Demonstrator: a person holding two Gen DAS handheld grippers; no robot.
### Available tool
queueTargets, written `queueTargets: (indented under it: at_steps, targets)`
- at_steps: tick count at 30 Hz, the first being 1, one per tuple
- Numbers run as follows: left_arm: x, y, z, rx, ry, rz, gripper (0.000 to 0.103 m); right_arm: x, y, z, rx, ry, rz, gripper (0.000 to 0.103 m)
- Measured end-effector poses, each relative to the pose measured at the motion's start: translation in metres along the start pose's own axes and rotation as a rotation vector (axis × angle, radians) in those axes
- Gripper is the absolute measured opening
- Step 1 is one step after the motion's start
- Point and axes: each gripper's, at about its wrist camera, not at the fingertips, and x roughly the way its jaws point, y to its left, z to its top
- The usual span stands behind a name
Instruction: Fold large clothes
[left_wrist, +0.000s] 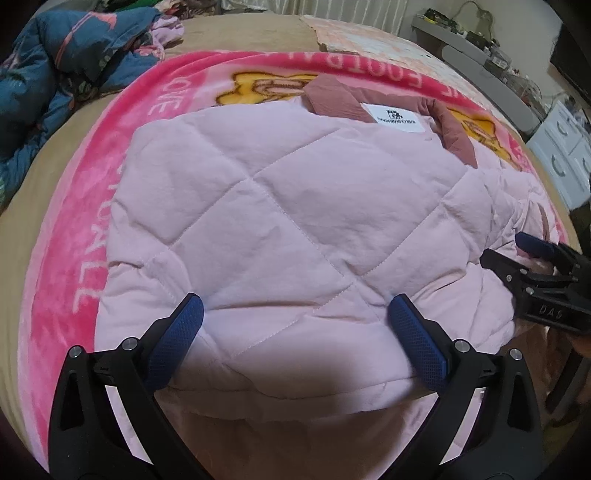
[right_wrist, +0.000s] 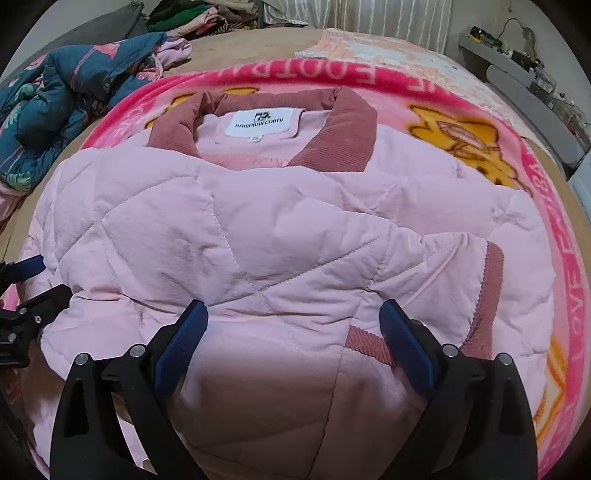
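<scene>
A pale pink quilted jacket (right_wrist: 258, 236) lies folded on a bright pink printed blanket (left_wrist: 74, 236) spread over the bed (left_wrist: 236, 33); its dusty-rose ribbed collar (right_wrist: 343, 129) points toward the far end of the bed, and a white label (right_wrist: 260, 122) shows inside the neck; a rose-coloured cuff (right_wrist: 493, 284) lies on the jacket's right side, near the right tool; the left tool (left_wrist: 295, 325) sits over the near edge of the jacket with its blue-padded fingers (left_wrist: 177, 339) spread wide, the quilted fabric lying between them but not pinched; the right tool (right_wrist: 293, 328) is likewise spread, its blue pads (right_wrist: 406, 347) apart over the near fold of the jacket; in the left wrist view the right tool appears at the jacket's right edge, and in the right wrist view the left tool appears at the jacket's left edge; a crumpled dark teal floral garment (right_wrist: 55, 107) lies at the far left of the bed, well apart from the jacket; a shelf with clutter (right_wrist: 517, 55) stands at the far right.
</scene>
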Motion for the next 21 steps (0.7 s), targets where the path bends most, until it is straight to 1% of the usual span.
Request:
queueTargets:
  at_steps: [5, 7, 14, 17, 21]
  targets:
    - [-0.017, 0.002, -0.002, -0.020, -0.011, -0.014, 0.095, -0.036, -0.010, -0.003, 0.091, -0.055, 0.084, 0.094]
    - [-0.024, 0.001, -0.004, -0.020, -0.017, -0.020, 0.095, -0.046, -0.013, -0.006, 0.110, -0.070, 0.105, 0.094]
    - [-0.054, -0.001, -0.010, -0.030, -0.057, -0.035, 0.095, -0.082, -0.013, -0.013, 0.114, -0.125, 0.107, 0.094]
    - [-0.068, -0.002, -0.012, -0.024, -0.078, -0.022, 0.094, -0.098, -0.013, -0.016, 0.123, -0.157, 0.109, 0.094]
    - [-0.087, -0.002, -0.014, -0.026, -0.108, -0.026, 0.094, -0.118, -0.013, -0.018, 0.130, -0.188, 0.120, 0.094]
